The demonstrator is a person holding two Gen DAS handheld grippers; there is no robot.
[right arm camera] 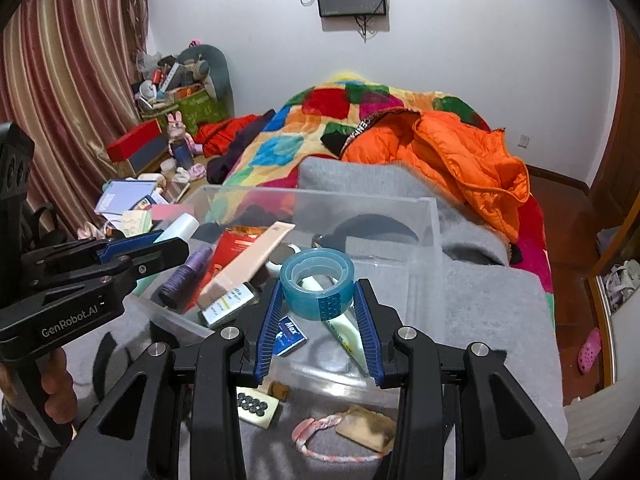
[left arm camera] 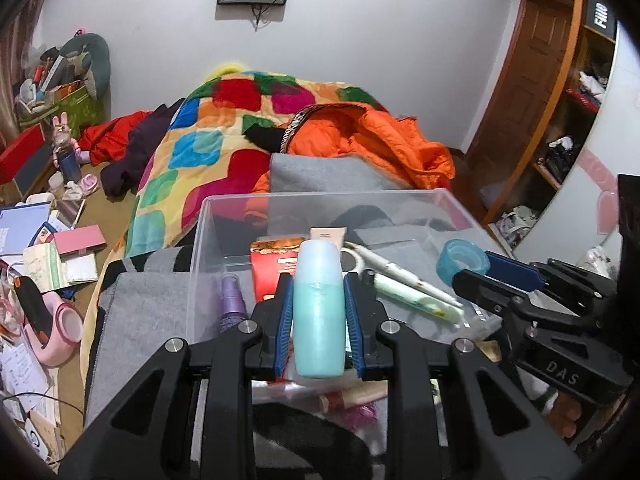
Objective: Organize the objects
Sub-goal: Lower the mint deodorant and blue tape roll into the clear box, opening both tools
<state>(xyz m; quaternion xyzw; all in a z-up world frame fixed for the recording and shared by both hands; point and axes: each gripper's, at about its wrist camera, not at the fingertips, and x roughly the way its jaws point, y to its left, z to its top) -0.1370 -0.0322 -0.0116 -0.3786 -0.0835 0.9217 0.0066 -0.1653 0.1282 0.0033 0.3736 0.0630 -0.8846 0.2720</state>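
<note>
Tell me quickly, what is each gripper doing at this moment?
Left gripper: shut on the pale blue bottle.
Right gripper: shut on the blue tape roll.

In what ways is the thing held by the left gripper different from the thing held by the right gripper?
The left gripper holds a pale blue bottle: tall, closed, part-filled with liquid, standing upright. The right gripper holds a blue tape roll: short, ring-shaped, with an open hole in its middle. The bottle looks cloudy, while the tape roll is more see-through. Both are bluish, are clamped between blue pads, and hang over the clear plastic box.
</note>
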